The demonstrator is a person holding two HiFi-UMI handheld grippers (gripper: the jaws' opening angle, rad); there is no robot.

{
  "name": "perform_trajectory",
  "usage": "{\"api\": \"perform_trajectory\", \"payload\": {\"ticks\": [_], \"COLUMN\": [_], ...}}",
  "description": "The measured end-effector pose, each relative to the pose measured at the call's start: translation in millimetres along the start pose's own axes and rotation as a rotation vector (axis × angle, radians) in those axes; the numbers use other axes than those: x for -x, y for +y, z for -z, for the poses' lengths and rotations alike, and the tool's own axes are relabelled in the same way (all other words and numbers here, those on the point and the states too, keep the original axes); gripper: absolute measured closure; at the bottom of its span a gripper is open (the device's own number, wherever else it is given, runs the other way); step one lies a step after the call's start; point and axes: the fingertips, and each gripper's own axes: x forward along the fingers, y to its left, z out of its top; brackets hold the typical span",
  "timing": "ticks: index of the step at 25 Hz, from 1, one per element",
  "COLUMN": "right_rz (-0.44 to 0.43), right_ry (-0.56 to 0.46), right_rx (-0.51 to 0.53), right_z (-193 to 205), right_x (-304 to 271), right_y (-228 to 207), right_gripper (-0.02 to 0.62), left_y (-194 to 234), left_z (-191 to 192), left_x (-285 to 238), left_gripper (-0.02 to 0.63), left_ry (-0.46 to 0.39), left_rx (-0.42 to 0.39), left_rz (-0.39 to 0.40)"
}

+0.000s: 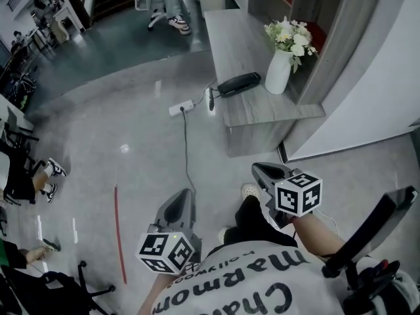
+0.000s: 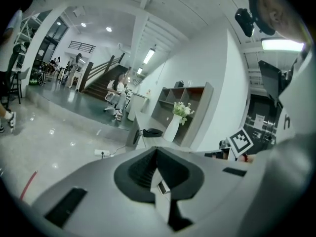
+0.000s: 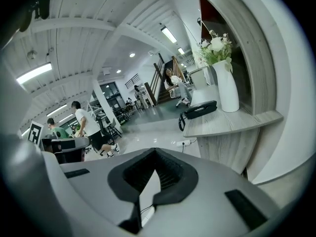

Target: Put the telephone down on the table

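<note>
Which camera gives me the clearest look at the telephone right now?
The head view: the telephone lies whole on the table, beside the vase. The right gripper view shows it side-on, its cord hanging at the edge; the left gripper view shows it small and distant.

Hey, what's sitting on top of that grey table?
A black telephone lies near the close end of the table, with a white vase of flowers standing beside it. The rest of the top looks bare. The patch behind the vase is covered.
</note>
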Motion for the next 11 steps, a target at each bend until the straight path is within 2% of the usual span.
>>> {"api": "perform_trajectory", "payload": {"ticks": [11], "right_rz": [-0.019], "right_ry": [-0.003], "right_rx": [0.017], "right_z": [-4.6], "right_x": [-9.1], "right_y": [10.4], "right_gripper": [0.584], "left_y": [5.9], "left_z": [-3.9], "left_x": [1.4], "left_gripper": [0.597], "left_ry": [-0.016], "left_rx": [0.0], "left_rz": [0.009]}}
